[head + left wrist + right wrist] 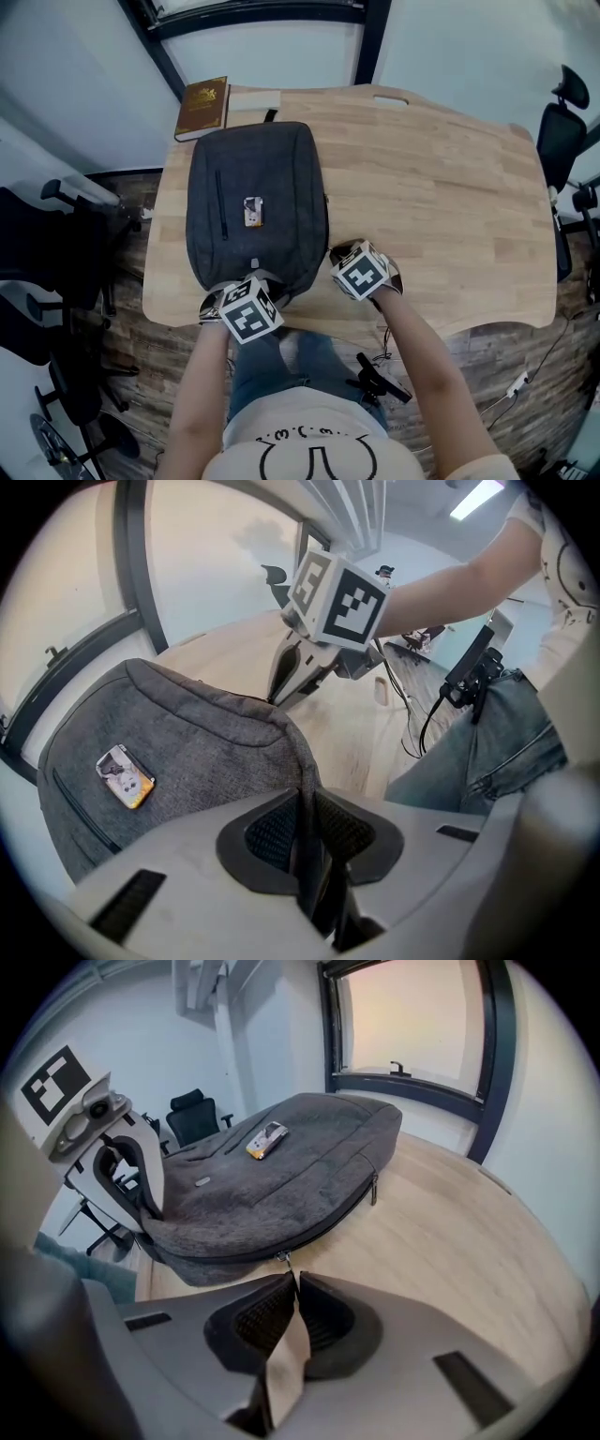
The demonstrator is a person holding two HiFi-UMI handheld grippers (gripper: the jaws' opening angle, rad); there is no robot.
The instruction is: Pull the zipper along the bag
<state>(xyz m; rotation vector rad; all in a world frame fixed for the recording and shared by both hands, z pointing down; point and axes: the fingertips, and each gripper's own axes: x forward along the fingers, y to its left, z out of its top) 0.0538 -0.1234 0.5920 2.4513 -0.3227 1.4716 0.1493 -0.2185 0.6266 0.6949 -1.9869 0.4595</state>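
Observation:
A dark grey backpack [253, 187] lies flat on the wooden table [441, 187], its bottom end toward me. My left gripper [251, 289] is at the bag's near edge. In the left gripper view that gripper [305, 797] is shut on a fold of the bag's fabric edge [302, 761], which runs in between the pads. My right gripper [339, 260] is at the bag's near right corner. Its jaws [295, 1277] stand a narrow gap apart, with bare table showing between the pads. The zipper pull [280, 1257] hangs right at their tips. A second pull [373, 1188] hangs farther along the zip.
A small orange-and-white tag [252, 212] sits on top of the bag. A brown book [202, 108] lies at the table's far left corner. Office chairs stand to the left [56, 244] and right [562, 122]. A black cable clamp [380, 380] hangs near my knees.

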